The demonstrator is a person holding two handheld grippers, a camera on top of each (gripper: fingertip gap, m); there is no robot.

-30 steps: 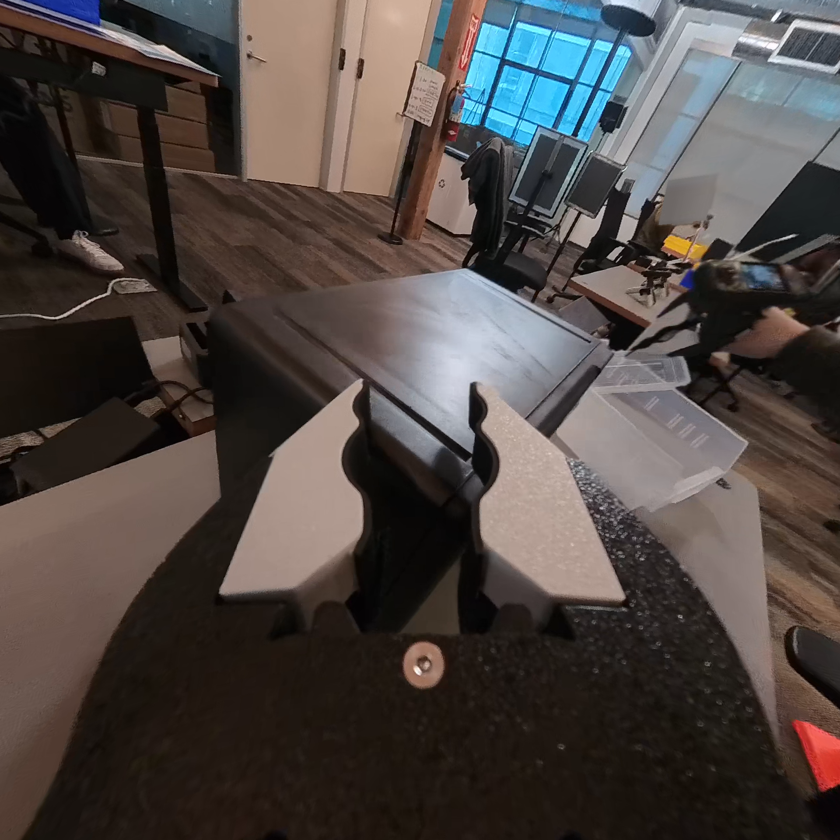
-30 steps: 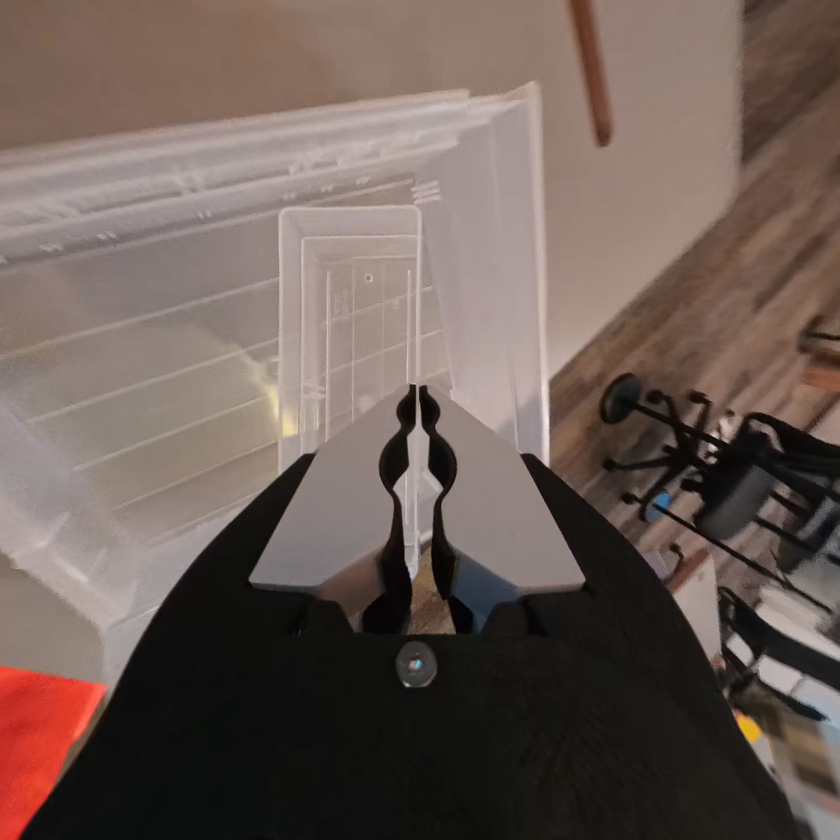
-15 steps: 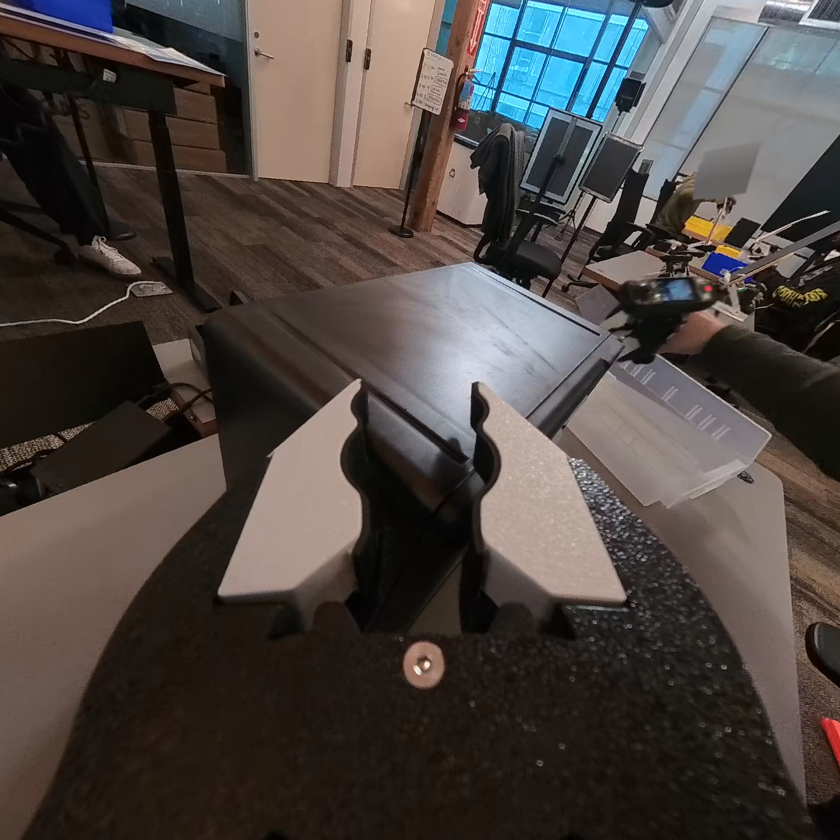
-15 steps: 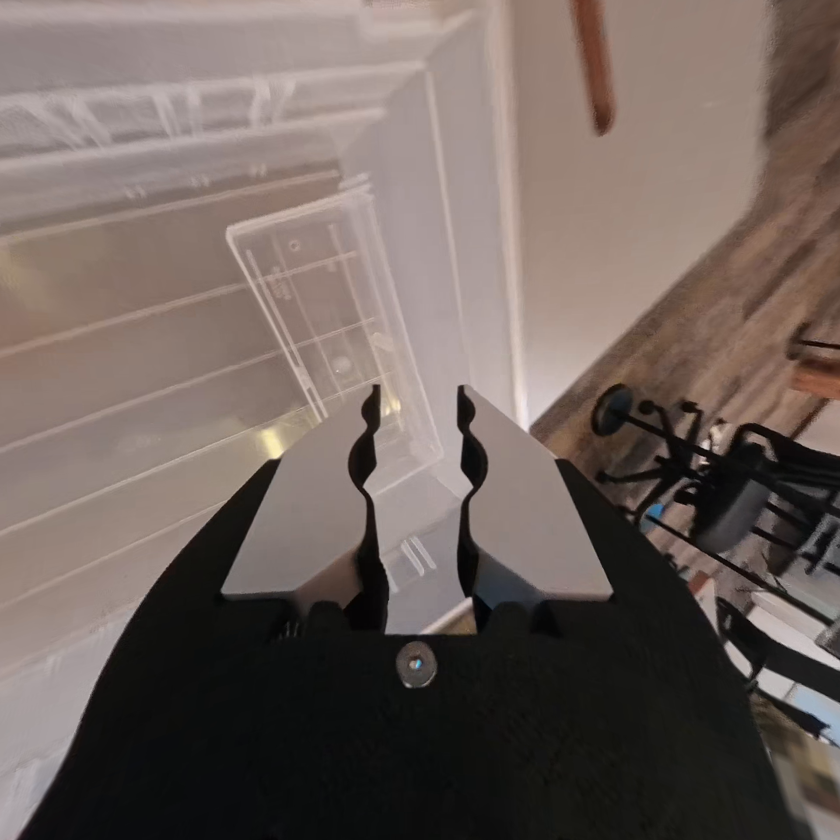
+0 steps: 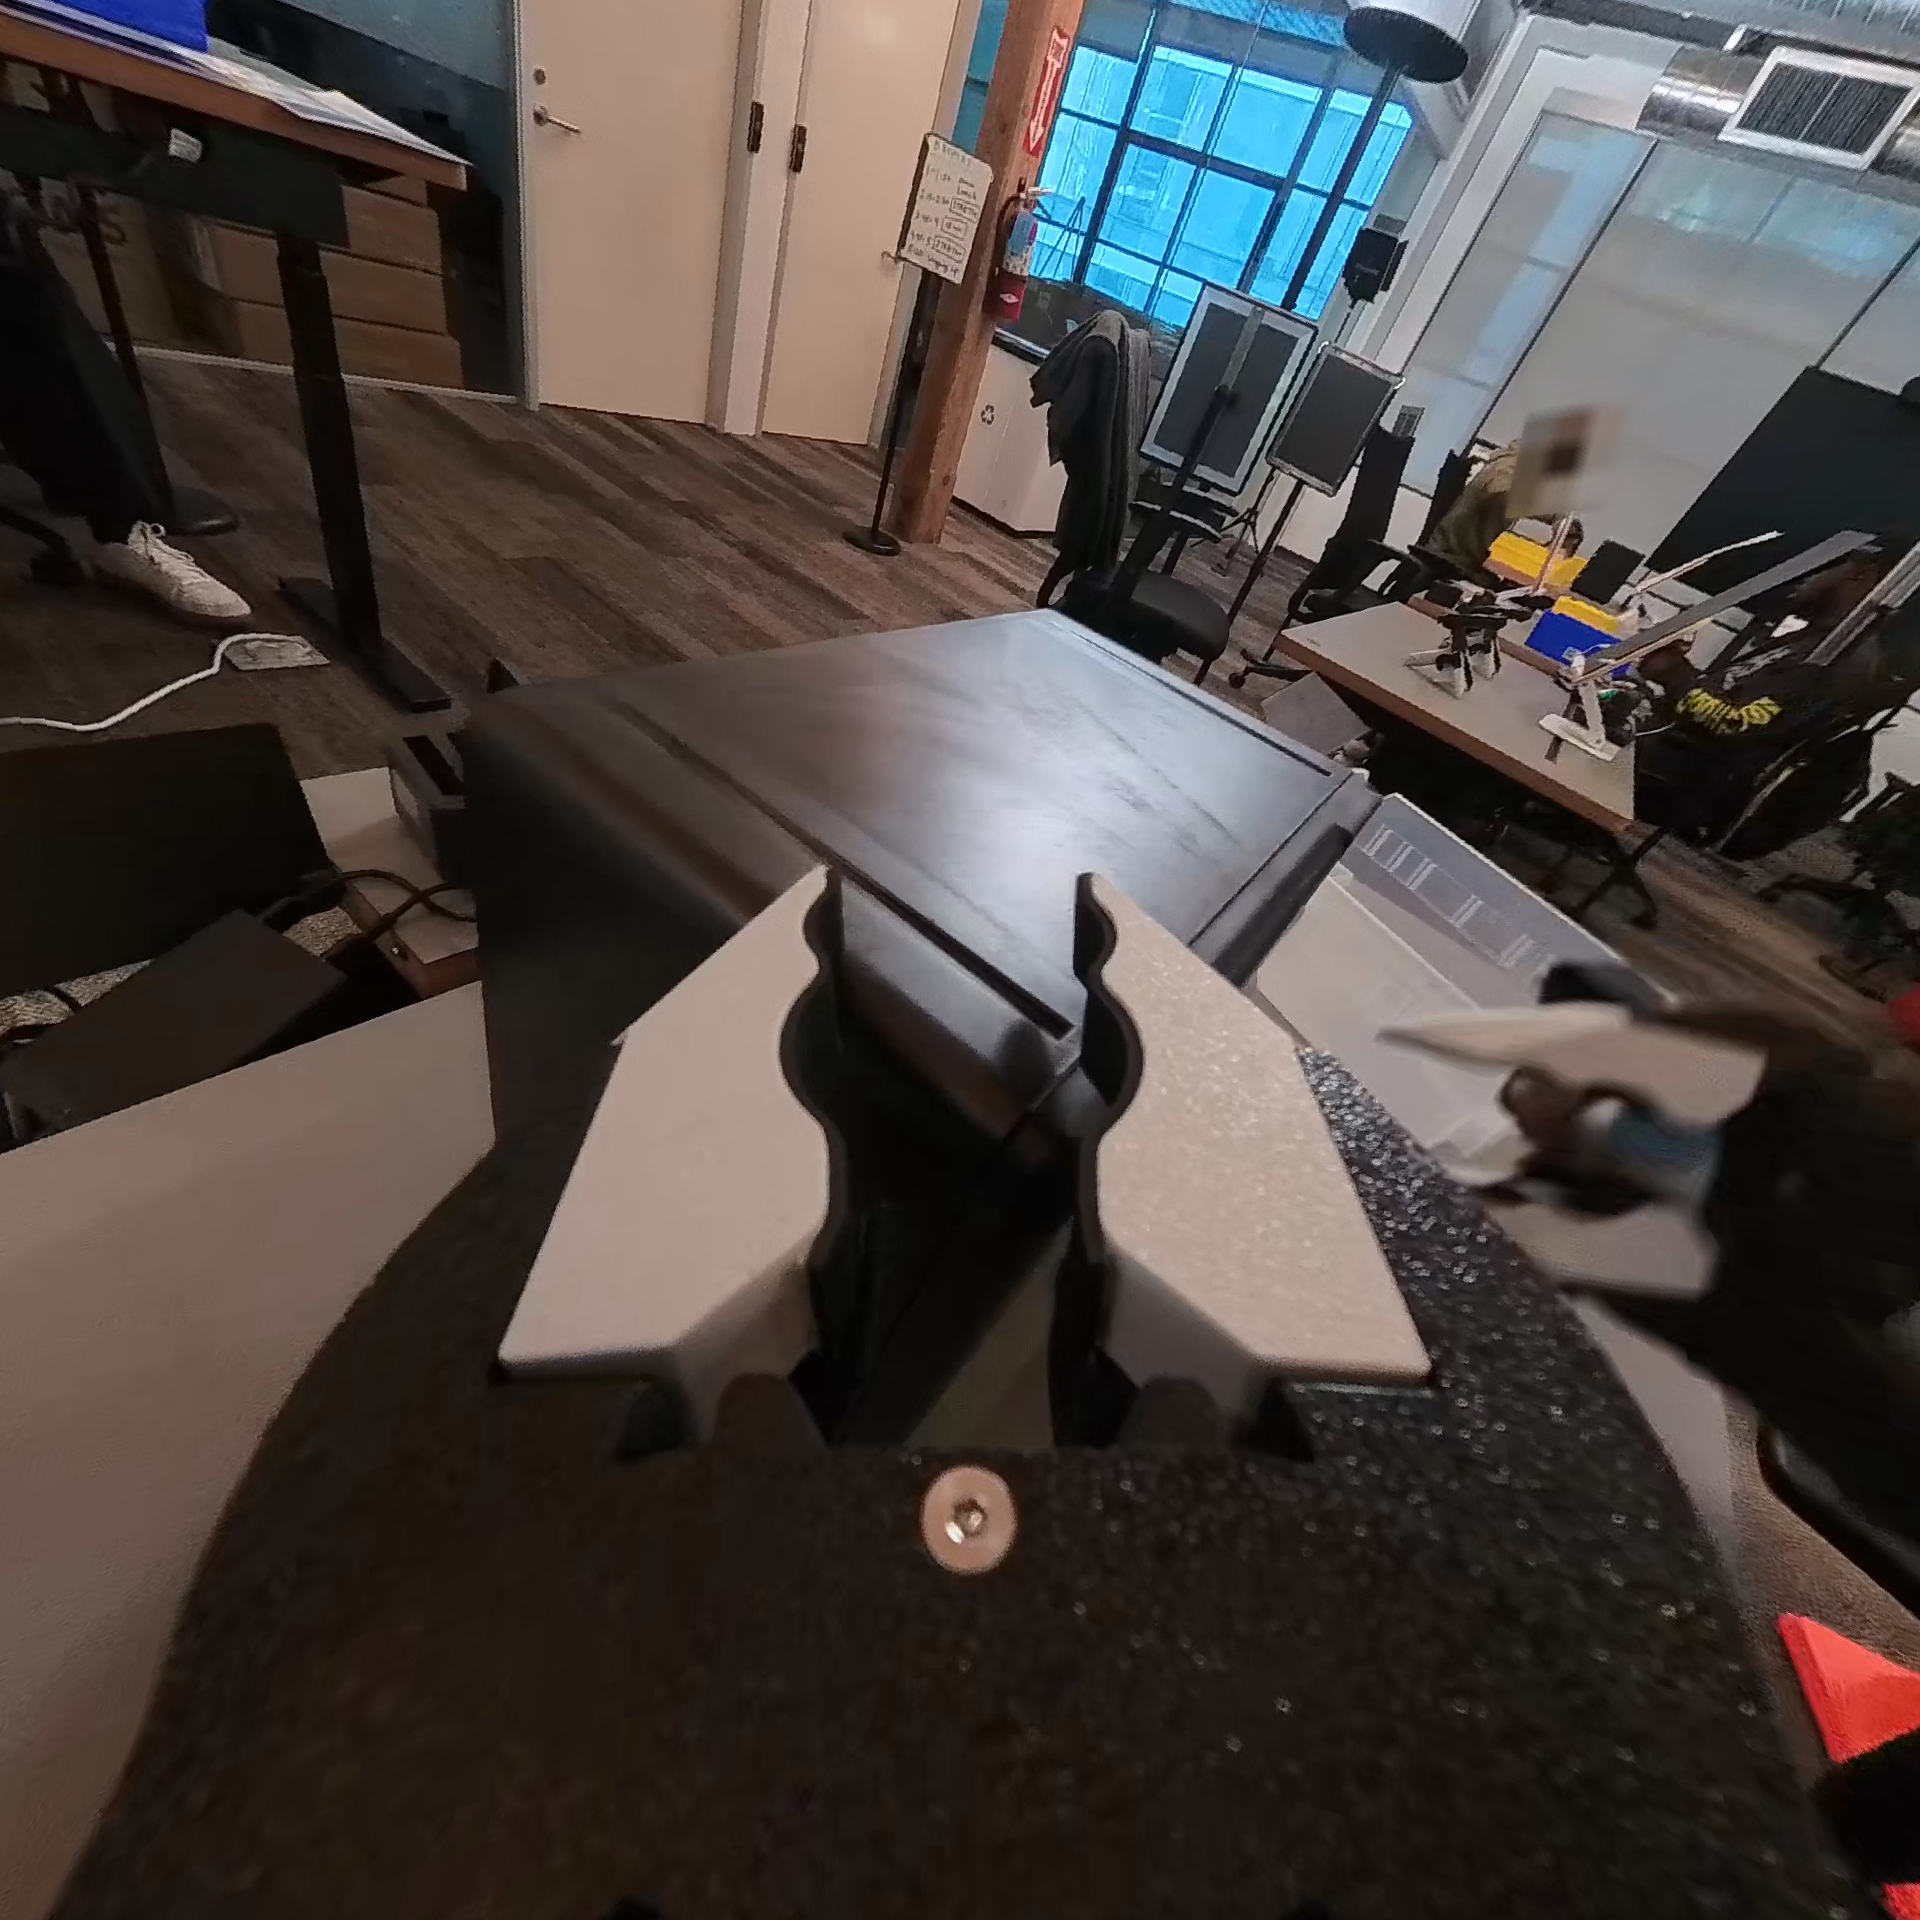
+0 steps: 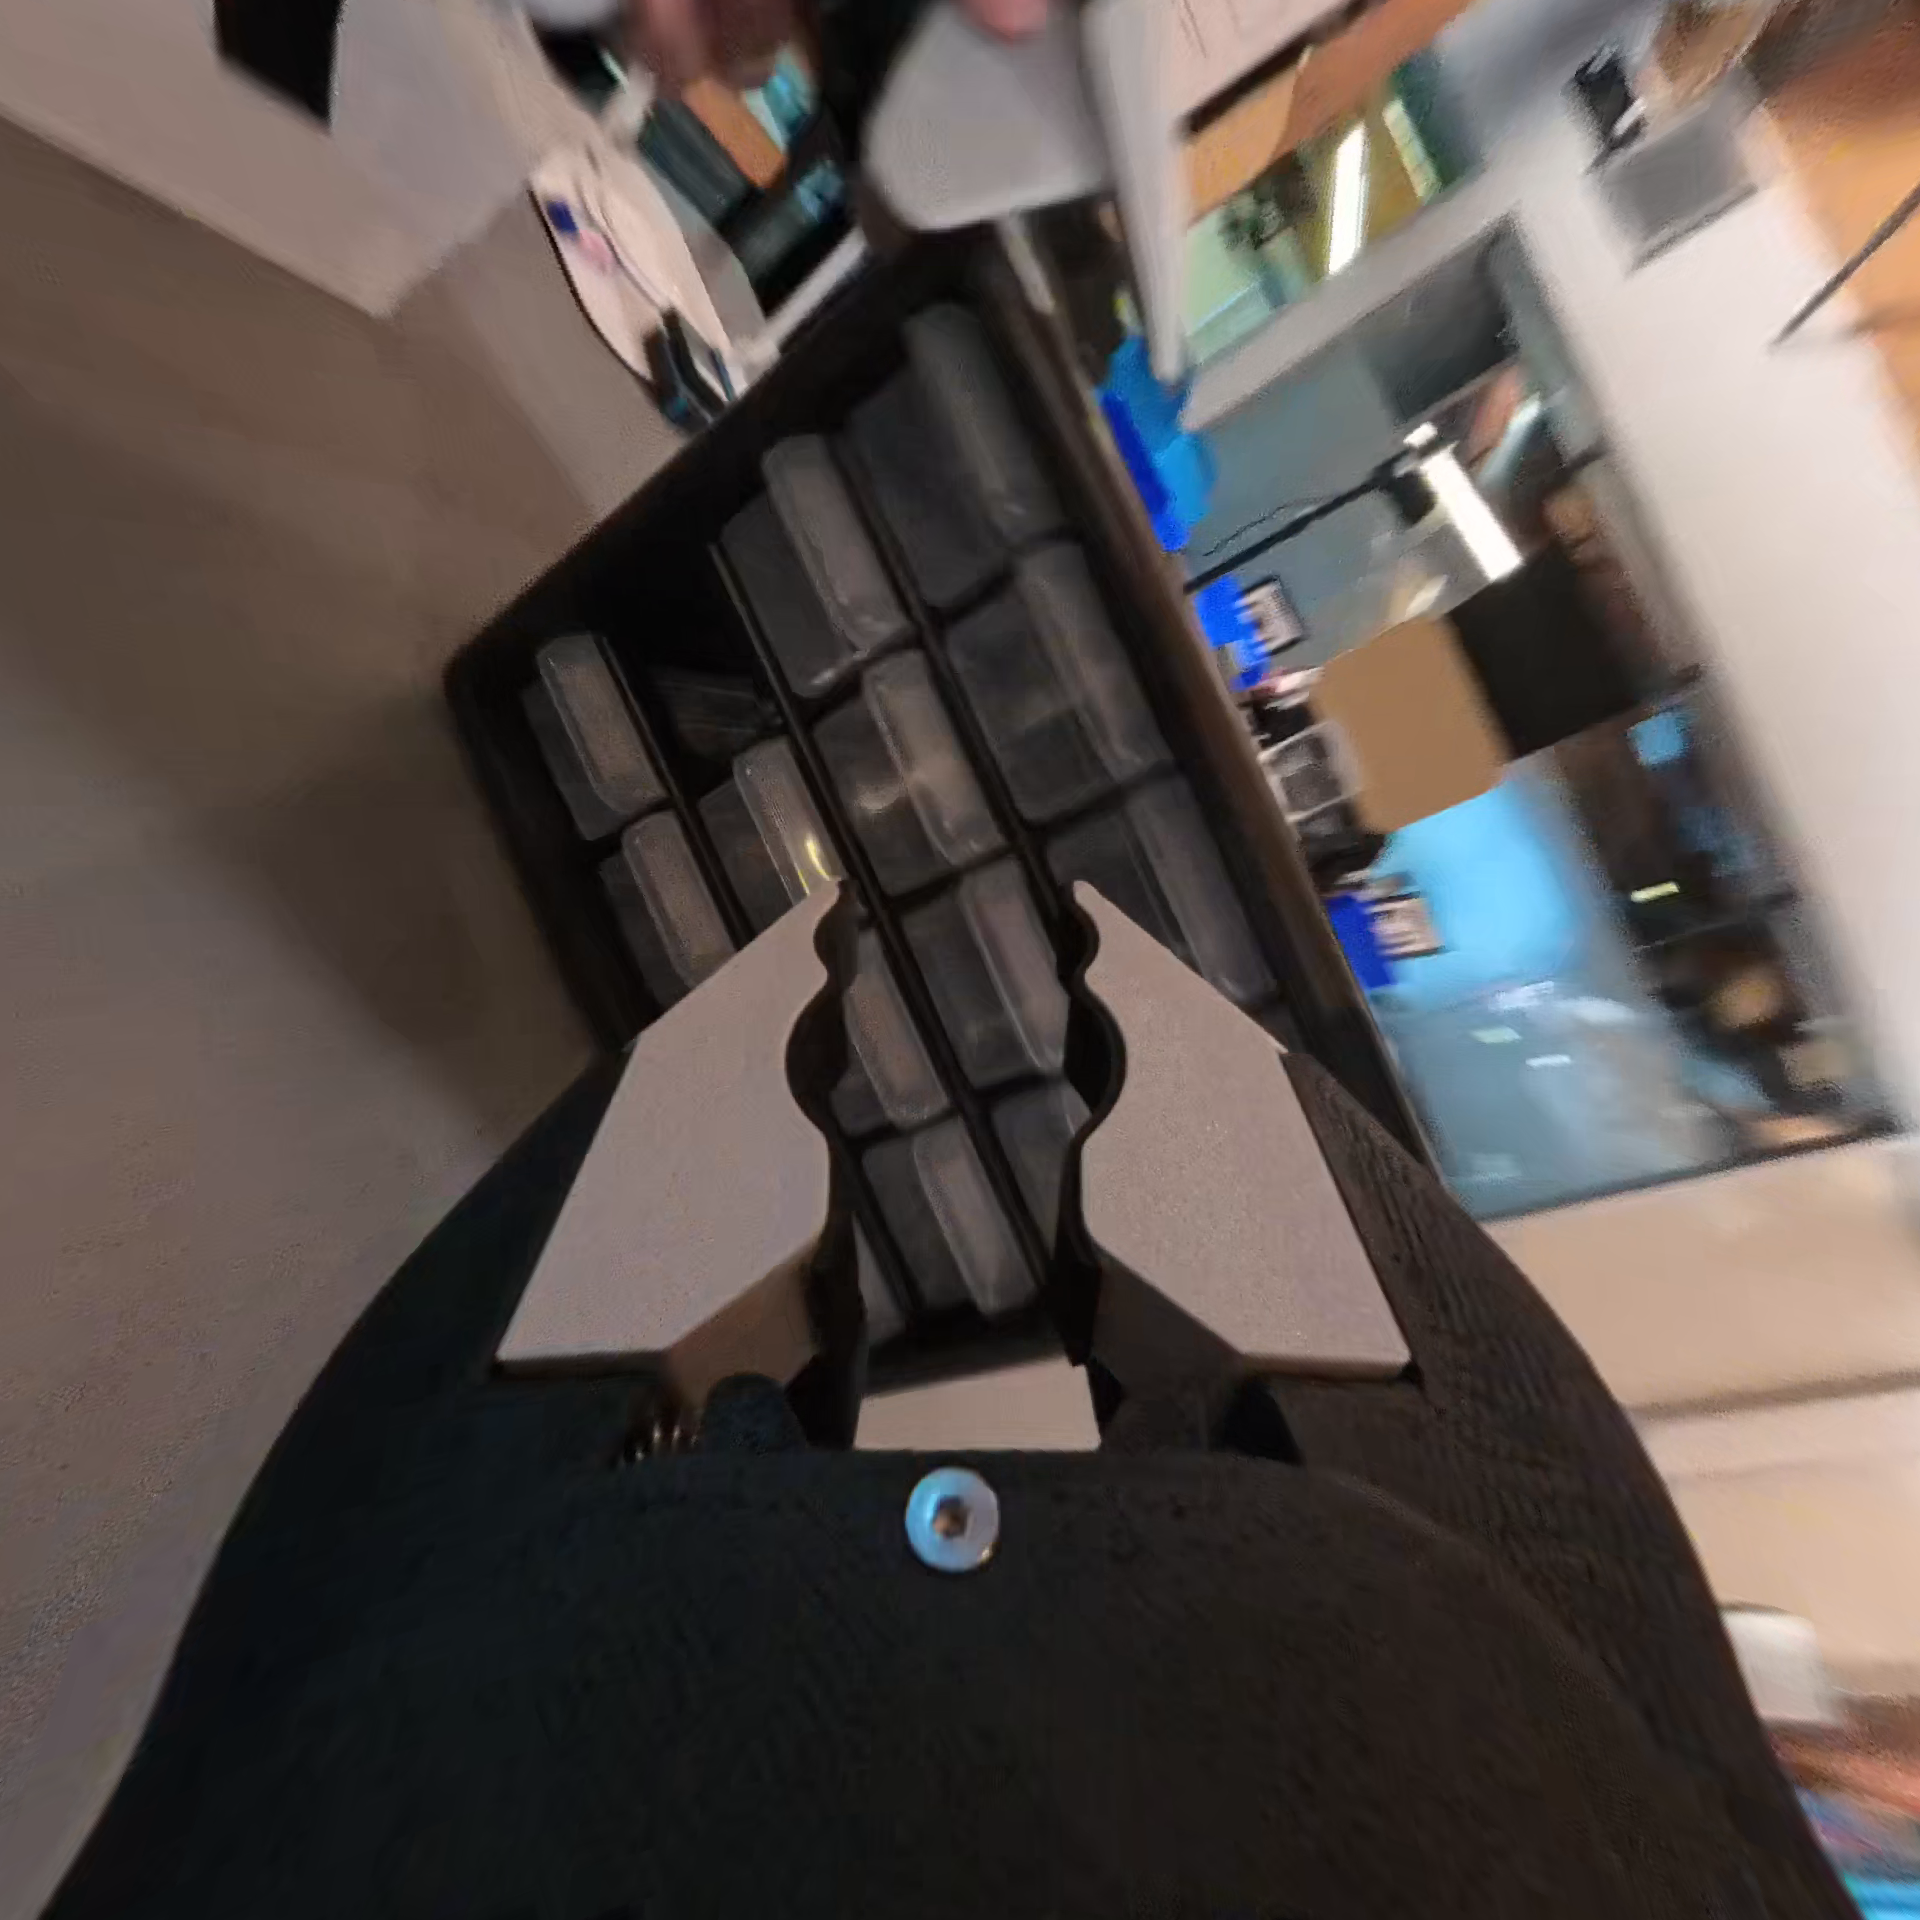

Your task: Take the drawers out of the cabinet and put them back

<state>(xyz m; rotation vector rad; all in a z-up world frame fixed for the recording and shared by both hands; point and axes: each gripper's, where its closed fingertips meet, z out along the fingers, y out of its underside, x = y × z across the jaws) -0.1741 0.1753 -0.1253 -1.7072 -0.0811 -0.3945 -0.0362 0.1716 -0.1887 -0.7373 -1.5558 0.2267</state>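
Two handheld tongs with matte grey, scallop-edged fingers on grainy black bodies. Left gripper (image 5: 956, 935): fingers parted to either side of the raised rear rim of the cabinet (image 5: 935, 769), a smooth black plastic box with a flat, lightly scuffed top; whether the pads actually press that rim cannot be told. Right gripper (image 6: 956, 904): fingers apart and holding nothing, pointed at the cabinet's front face just ahead of its tips, the view tilted and motion-blurred. Drawers (image 6: 977, 997): small, translucent smoky-clear plastic, rectangular with rounded pull lips, seated in rows divided by thin black ribs; one slot (image 6: 707, 707) beyond the left finger's tip appears dark and vacant. Clear bin (image 5: 1455, 914): large, frosted, ribbed plastic, lying to the right of the left tongs, beside the cabinet. Tabletop (image 5: 208, 1195): plain pale grey, smooth, under both tongs. Right gripper seen from the left camera as a blurred grey-and-black shape at far right.
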